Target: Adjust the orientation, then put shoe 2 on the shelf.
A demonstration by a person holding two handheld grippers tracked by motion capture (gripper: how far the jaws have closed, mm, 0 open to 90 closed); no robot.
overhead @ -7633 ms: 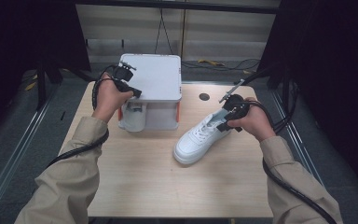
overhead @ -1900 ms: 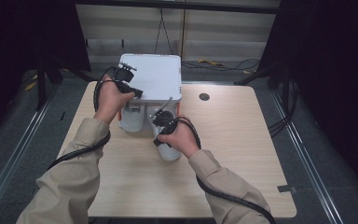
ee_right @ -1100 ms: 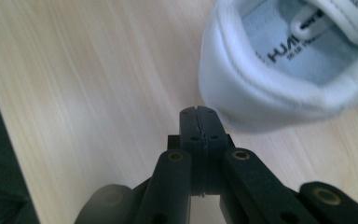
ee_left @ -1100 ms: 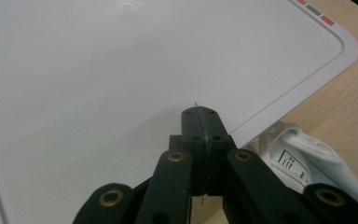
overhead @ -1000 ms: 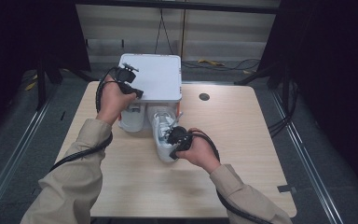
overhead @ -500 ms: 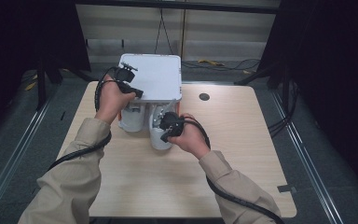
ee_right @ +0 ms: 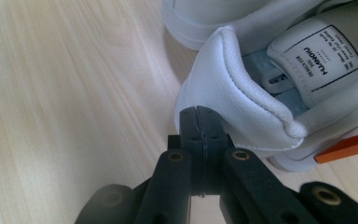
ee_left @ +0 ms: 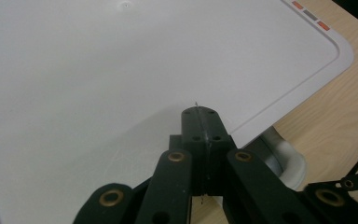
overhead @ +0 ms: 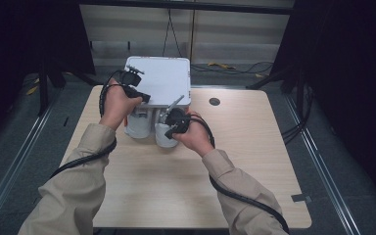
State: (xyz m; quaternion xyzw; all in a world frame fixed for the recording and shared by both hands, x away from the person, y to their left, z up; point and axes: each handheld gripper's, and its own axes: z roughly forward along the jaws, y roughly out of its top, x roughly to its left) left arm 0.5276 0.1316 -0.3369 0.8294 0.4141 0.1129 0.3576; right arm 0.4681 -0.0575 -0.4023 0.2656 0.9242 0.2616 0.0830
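White leather sneaker [ee_right: 242, 112] at the white plastic box lid [ee_left: 121, 70]
Right gripper [ee_right: 199, 116] clenched against its heel; left gripper [ee_left: 200, 119] clenched at the lid's edge.

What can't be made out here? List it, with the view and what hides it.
- High view: front of the right shoe, covered by the right gripper and hand.
- High view: left shoe, mostly under the box lid.
- Left gripper view: box contents, hidden by the lid.
- Right gripper view: small print on the tongue label, too small; shoe's toe cut off by the edge.

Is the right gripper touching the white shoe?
Touching. In the right gripper view, the right gripper, jaws shut, presses its tip against the heel of the white shoe.
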